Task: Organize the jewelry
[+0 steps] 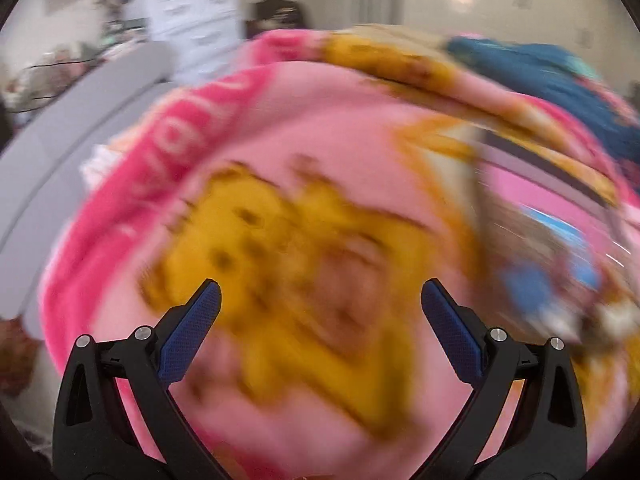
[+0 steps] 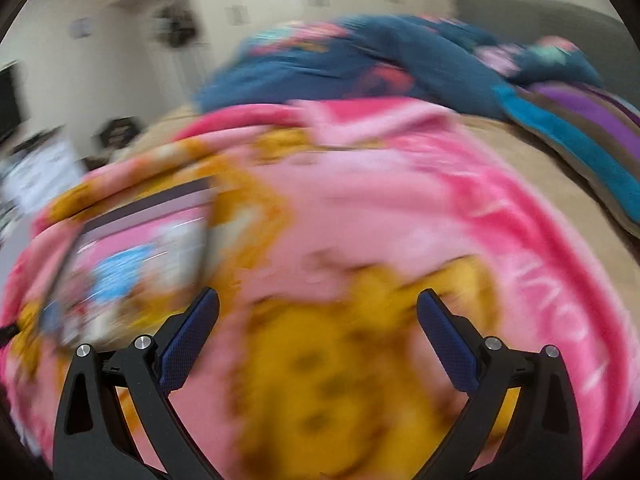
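Both views are heavily motion-blurred. My left gripper [image 1: 320, 292] is open and empty above a pink blanket [image 1: 312, 120] with yellow cartoon figures. A pink box with a blue patch, likely the jewelry box [image 1: 552, 216], lies on the blanket to the right of it. My right gripper [image 2: 318, 300] is open and empty over the same blanket [image 2: 360, 208]. The pink box [image 2: 136, 248] shows to its left. No single piece of jewelry can be made out through the blur.
A dark blue blanket [image 2: 360, 60] is bunched at the far side of the bed, with a striped purple and teal pillow [image 2: 580, 132] at the right. A grey bed edge [image 1: 68, 140] runs along the left. White drawers [image 1: 196, 28] stand by the far wall.
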Demonstrator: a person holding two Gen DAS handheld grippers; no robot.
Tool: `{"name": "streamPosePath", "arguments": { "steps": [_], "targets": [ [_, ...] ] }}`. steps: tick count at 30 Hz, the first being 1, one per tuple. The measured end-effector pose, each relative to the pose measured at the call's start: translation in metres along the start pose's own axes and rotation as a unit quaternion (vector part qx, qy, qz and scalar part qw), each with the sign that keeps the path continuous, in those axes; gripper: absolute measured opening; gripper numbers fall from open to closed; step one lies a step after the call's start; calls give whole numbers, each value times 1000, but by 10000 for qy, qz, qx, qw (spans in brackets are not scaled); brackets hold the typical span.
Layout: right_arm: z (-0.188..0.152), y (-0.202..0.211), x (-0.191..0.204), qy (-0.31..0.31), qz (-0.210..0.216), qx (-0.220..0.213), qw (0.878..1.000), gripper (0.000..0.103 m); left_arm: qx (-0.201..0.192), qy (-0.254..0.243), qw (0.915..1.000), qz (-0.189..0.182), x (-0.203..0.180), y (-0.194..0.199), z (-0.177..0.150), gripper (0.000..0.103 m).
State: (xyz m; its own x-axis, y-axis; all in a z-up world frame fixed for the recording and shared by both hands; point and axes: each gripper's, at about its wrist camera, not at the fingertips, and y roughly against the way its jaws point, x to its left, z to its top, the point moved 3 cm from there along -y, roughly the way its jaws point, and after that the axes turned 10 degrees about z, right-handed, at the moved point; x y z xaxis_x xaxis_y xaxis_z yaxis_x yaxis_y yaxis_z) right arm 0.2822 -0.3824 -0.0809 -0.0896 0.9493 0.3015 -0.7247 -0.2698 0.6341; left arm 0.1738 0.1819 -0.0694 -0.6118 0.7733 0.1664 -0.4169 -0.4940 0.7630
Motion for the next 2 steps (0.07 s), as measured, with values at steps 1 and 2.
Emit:
{"name": "streamPosePath", "arguments": {
  "steps": [1, 2],
  "targets": [
    [8, -9, -20, -148, -181, 37, 9997, 99, 103, 140, 9997, 188, 8, -19, 11, 94],
    [18, -21, -47, -381, -460, 56, 9982, 99, 235, 264, 9989, 316, 16, -40, 21, 94]
  ]
}}
